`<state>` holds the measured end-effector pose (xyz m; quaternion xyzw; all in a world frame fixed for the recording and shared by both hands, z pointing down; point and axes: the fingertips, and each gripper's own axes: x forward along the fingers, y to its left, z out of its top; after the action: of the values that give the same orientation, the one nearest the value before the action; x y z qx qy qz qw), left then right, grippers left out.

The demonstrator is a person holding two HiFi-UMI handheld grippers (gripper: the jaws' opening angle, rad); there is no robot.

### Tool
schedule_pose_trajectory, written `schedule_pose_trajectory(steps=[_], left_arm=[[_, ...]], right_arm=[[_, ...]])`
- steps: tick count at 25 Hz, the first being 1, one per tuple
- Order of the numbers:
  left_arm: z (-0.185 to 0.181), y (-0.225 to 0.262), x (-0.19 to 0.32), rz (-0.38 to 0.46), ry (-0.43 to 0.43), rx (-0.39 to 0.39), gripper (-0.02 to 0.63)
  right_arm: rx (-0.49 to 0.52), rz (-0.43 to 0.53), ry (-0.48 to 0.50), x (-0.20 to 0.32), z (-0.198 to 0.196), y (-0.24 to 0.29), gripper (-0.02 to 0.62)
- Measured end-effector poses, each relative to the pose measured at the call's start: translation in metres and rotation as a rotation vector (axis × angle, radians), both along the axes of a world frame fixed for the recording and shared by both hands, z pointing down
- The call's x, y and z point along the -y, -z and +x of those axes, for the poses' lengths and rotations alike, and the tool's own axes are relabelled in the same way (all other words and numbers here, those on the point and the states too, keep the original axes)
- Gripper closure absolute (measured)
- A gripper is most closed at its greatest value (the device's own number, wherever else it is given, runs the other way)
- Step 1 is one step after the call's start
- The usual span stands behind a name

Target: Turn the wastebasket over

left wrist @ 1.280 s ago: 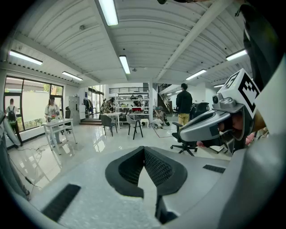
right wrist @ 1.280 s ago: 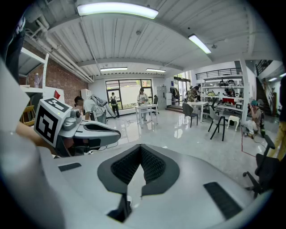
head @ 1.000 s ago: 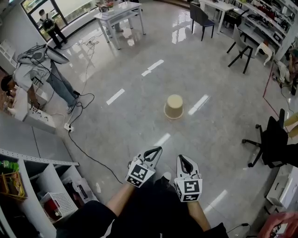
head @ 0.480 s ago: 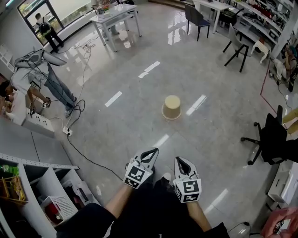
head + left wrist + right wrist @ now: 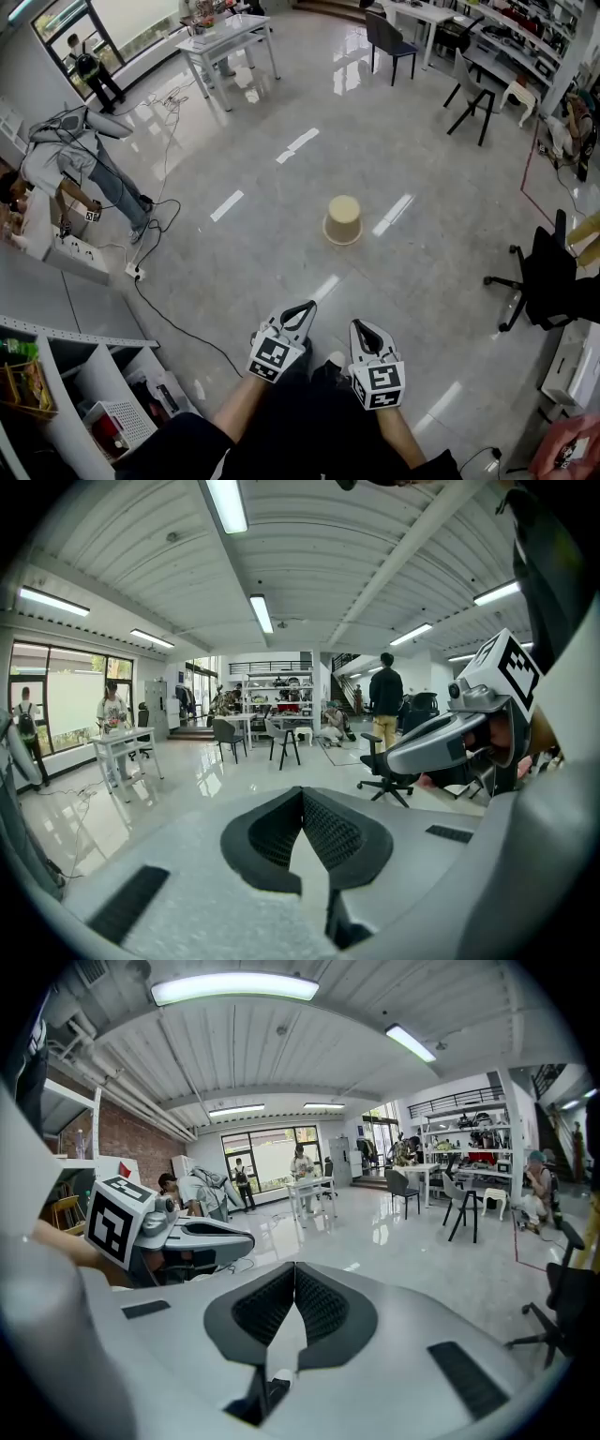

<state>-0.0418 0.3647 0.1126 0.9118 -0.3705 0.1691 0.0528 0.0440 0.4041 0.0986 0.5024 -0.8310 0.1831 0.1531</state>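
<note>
Fingers (image 5: 339, 832) on my left gripper (image 5: 308, 306) are pressed together, tip against tip, closed on themselves. Same on my right gripper (image 5: 362, 325): both ribbed pads (image 5: 323, 1307) meet at the front, pinching only each other. The two grippers sit side by side, low in the head view, just in front of my lap and close to one another but apart, both angled slightly down toward the floor.

The wastebasket (image 5: 343, 220) is out ahead of both sets of fingers, well apart from them, with open floor between. It's a beige, round, tapered bin standing upside down: the wide rim is on the glossy grey floor (image 5: 272, 244) and the narrower base faces up. From the head view it lies nearly straight beyond the right gripper's tips and a little to the right of where the left gripper's tips point. Neither gripper touches it.

Off to the right I see a black office chair (image 5: 547, 281). On the left a black cable (image 5: 173, 314) trails across the floor, and a person (image 5: 66, 159) bends over there. A white table (image 5: 228, 37) stands at the far end.
</note>
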Motion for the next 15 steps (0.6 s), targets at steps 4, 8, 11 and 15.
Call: schedule_pose_trajectory(steps=[4,8,11,15], left_arm=[[0.0009,-0.0002,0.0,0.0,-0.004,0.003,0.597],[0.0033,-0.001,-0.0018,-0.006,-0.011,0.006,0.597],[0.0069,-0.0014,-0.0057,-0.005,-0.016,0.013,0.597],[0.0091,-0.002,-0.0079,-0.006,-0.018,0.015,0.597]], right_arm=[[0.0,0.004,-0.005,-0.0018,0.0021,0.0003,0.584],[0.001,0.006,-0.008,-0.0042,0.0034,0.0026,0.584],[0.004,0.006,-0.015,-0.007,0.0075,0.0028,0.584],[0.009,0.01,-0.015,-0.01,0.0101,0.0031,0.584]])
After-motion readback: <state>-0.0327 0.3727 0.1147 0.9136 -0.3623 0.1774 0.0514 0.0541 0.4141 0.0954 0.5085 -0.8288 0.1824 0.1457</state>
